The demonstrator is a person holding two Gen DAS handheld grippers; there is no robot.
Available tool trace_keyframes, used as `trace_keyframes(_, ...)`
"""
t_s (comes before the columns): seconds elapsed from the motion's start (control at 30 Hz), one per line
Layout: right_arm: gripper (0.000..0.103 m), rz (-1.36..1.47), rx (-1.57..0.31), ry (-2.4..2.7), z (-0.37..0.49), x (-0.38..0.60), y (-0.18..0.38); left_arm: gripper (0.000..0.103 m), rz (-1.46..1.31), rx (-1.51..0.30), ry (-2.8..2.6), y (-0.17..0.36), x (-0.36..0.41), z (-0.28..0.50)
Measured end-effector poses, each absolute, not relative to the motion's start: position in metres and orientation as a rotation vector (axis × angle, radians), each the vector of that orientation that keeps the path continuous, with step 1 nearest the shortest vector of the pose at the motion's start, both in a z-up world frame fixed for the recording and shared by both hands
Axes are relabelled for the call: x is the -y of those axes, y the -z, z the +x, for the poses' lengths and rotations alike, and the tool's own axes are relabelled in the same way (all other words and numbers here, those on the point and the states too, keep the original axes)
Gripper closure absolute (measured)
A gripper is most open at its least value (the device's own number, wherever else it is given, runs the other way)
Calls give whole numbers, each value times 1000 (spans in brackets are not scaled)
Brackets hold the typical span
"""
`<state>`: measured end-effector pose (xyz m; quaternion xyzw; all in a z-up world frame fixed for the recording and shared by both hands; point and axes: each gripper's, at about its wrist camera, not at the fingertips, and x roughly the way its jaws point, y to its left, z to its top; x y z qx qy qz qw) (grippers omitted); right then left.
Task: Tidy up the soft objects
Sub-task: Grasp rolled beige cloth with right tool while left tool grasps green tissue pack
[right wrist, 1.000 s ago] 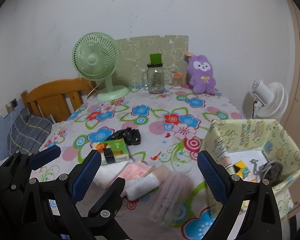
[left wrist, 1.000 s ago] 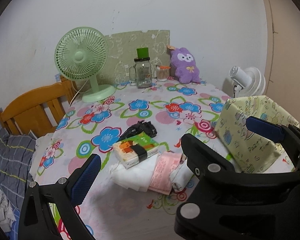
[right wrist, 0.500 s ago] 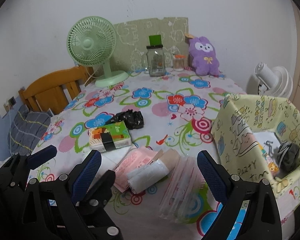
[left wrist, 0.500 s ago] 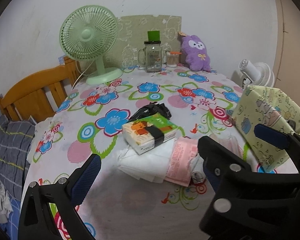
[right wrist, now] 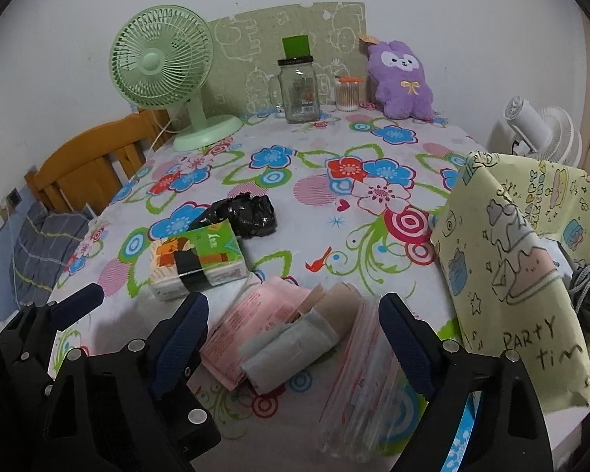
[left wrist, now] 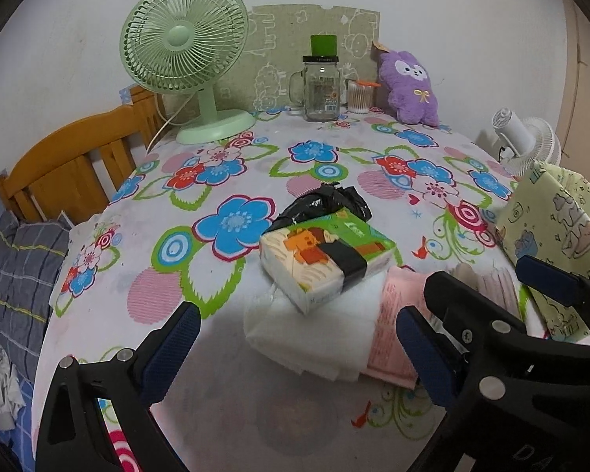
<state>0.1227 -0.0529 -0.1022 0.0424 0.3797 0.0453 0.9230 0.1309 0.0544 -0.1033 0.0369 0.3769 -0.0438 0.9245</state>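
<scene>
Green desk fan (left wrist: 185, 45), glass mug jar (left wrist: 321, 88) & swab tub (left wrist: 360, 96) at tabletop (left wrist: 255, 165) rear; wooden chair (left wrist: 67, 165) left.

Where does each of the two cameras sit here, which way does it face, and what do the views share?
Left wrist: sits on the left gripper, facing forward over the table at the tissue pack; its open blue-padded fingers and the right gripper show.
Right wrist: sits on the right gripper, facing the pink packet and fabric bin; its open fingers and the left gripper's finger show.
Shared: tissue pack, black bag, green fan, purple plush.
</scene>
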Motion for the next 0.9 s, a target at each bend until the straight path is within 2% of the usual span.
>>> trace_keyframes(0.73, 13, 123, -813, -59, 166, 65, 110, 3, 75, -829, 151, 116, -34, 184)
trace_keyframes(0.77, 13, 125, -816, -60, 168, 65, 111, 5, 75, -831, 153, 117, -34, 185)
trace_keyframes(0.8, 13, 125, -818, -59, 169, 65, 112, 14, 74, -835, 160, 118, -34, 185)
trace_keyframes(0.9, 13, 130, -830, -67, 171, 66, 115, 14, 74, -842, 174, 119, -34, 186)
